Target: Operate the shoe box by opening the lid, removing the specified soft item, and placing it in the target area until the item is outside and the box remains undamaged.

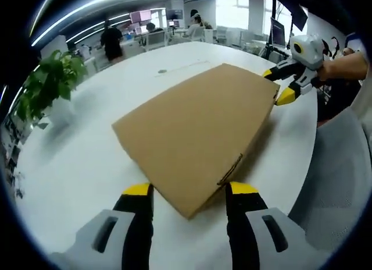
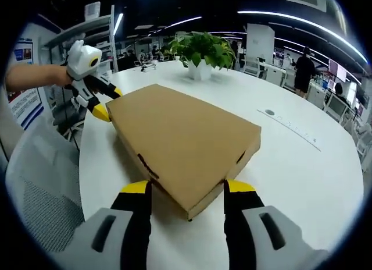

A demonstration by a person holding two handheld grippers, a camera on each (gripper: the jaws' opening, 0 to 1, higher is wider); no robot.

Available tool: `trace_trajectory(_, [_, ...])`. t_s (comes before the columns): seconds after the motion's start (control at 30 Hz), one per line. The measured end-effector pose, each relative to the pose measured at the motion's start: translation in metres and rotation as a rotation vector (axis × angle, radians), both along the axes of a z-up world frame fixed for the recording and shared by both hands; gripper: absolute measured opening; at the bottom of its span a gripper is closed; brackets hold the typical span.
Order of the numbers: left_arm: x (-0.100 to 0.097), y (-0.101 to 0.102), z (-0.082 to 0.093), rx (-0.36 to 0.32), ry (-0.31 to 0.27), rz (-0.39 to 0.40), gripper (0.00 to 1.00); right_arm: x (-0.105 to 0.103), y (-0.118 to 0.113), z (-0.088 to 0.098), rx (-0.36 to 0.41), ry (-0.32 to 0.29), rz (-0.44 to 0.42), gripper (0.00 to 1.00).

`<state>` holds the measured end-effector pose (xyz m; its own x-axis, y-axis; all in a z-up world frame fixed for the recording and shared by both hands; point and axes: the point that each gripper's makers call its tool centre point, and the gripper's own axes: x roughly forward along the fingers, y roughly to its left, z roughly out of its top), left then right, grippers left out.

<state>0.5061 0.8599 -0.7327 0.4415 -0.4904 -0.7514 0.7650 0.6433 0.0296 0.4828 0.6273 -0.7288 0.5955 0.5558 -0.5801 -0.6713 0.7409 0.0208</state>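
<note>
Open-plan office, dark ceiling with long light strips [image 2: 302,22]. Wide white bench [image 2: 302,165], potted plant [image 2: 203,52] near its far edge. Desks with monitors [image 1: 141,16] behind, bright windows [image 1: 232,8], grey mesh chair [image 2: 40,183] beside bench edge.

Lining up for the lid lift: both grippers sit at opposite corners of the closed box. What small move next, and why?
Probably ease both grippers in onto the lid edge. The shoe box lies closed and flat on the white table, and the left gripper and right gripper stand open, straddling opposite corners without gripping.

left gripper view: close at box [image 1: 195,133] corner | right gripper view: opposite corner, facing back | shared: box [image 2: 183,139], desk [image 1: 87,159]
</note>
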Motion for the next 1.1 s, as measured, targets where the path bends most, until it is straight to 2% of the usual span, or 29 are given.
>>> trace_trajectory(0.23, [-0.007, 0.009, 0.0, 0.0, 0.002, -0.039, 0.49, -0.017, 0.009, 0.001, 0.01, -0.009, -0.032, 0.45])
trace_trajectory(0.53, [-0.01, 0.015, 0.0, -0.003, 0.005, -0.061, 0.48, -0.028, 0.017, 0.0, 0.014, -0.016, -0.077, 0.45])
trace_trajectory(1.1, [-0.012, 0.043, 0.0, -0.029, 0.001, -0.012, 0.46, -0.028, 0.042, 0.0, 0.014, -0.015, -0.044, 0.43])
